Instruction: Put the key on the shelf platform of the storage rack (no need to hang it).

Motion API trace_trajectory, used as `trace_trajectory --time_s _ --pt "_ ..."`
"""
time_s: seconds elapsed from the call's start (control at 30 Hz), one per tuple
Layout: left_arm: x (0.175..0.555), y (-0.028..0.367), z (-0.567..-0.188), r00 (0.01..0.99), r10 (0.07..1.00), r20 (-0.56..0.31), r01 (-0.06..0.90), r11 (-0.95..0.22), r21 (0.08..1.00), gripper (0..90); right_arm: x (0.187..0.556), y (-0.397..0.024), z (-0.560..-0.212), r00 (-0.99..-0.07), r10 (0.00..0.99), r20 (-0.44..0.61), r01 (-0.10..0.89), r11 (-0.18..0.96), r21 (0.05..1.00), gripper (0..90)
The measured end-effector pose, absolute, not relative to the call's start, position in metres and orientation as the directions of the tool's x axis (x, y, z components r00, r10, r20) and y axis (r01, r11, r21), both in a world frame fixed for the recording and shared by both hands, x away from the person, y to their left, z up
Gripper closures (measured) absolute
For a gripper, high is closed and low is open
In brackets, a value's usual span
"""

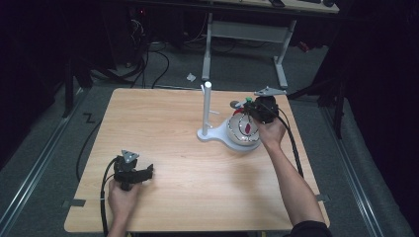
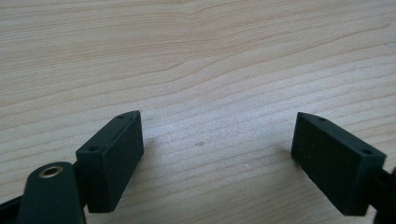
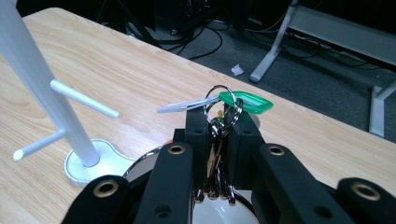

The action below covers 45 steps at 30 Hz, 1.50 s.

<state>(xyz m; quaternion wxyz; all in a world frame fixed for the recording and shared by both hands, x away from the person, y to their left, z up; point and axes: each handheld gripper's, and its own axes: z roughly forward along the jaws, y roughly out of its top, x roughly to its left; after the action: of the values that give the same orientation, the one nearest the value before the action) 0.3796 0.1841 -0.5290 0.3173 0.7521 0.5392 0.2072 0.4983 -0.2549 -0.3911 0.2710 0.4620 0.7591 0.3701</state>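
My right gripper [image 1: 250, 106] is shut on a bunch of key rings [image 3: 220, 122] with a green tag [image 3: 245, 101] and a silver key [image 3: 186, 105] sticking out on top. It hangs over a shiny metal bowl [image 1: 236, 132] that sits on the base of a white peg stand [image 1: 207, 109]. In the right gripper view the stand's post [image 3: 43, 88] and its two side pegs rise to the left of the jaws. My left gripper [image 1: 146, 172] rests low over the table's front left. In the left gripper view its jaws [image 2: 217, 149] stand open over bare wood with nothing between them.
The wooden table [image 1: 163, 123] stands on a grey floor. Behind its far edge are cables and a white desk frame [image 1: 247, 34]. Something red [image 1: 245, 127] lies in the bowl.
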Motion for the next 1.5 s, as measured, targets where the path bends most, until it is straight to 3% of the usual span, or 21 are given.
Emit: trace_trajectory --time_s 0.7,1.5 --pt "0.38 0.184 -0.529 0.333 0.942 -0.03 0.679 -0.218 0.701 17.2 0.481 -0.256 -0.415 -0.469 0.879 -0.089 0.497 0.346 0.796 80.8" --pt "0.38 0.184 -0.529 0.333 0.943 -0.03 0.679 -0.217 0.701 17.2 0.476 -0.256 -0.437 -0.504 0.861 -0.071 0.557 0.387 0.735 82.2"
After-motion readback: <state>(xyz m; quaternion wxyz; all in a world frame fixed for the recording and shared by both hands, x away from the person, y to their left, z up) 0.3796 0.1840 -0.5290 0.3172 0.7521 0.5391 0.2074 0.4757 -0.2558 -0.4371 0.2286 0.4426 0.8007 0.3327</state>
